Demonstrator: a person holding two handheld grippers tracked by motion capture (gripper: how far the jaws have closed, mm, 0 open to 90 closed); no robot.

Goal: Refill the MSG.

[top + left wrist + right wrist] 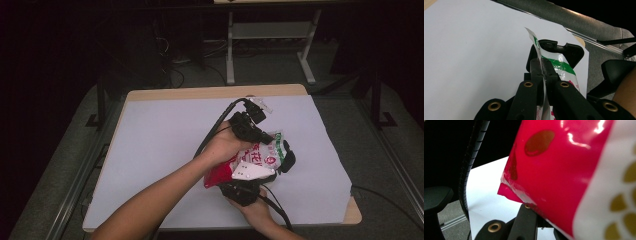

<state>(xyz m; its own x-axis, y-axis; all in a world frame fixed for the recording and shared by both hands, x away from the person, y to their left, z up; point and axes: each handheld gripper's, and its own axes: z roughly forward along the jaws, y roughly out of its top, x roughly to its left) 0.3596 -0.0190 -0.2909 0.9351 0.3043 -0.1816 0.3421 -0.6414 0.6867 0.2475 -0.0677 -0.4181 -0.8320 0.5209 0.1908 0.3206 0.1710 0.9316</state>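
A snack bag (262,156), red at one end and white with a green band at the other, is held up over the table between both hands. My left gripper (267,138) reaches it from the far side; in the left gripper view this gripper (543,67) is shut on the bag's (560,65) green-and-white top edge. My right gripper (286,159) comes from the near side with its grey plate up and grips the same end. In the right gripper view the glossy red bag (564,170) hides most of the jaws; one black finger (526,220) shows beneath it.
The table is covered by a white sheet (165,145) with wooden edges (215,92) showing at the back and right front corner. Cables trail from both grippers. Grey floor, metal rails (395,170) and a table frame (270,45) lie beyond.
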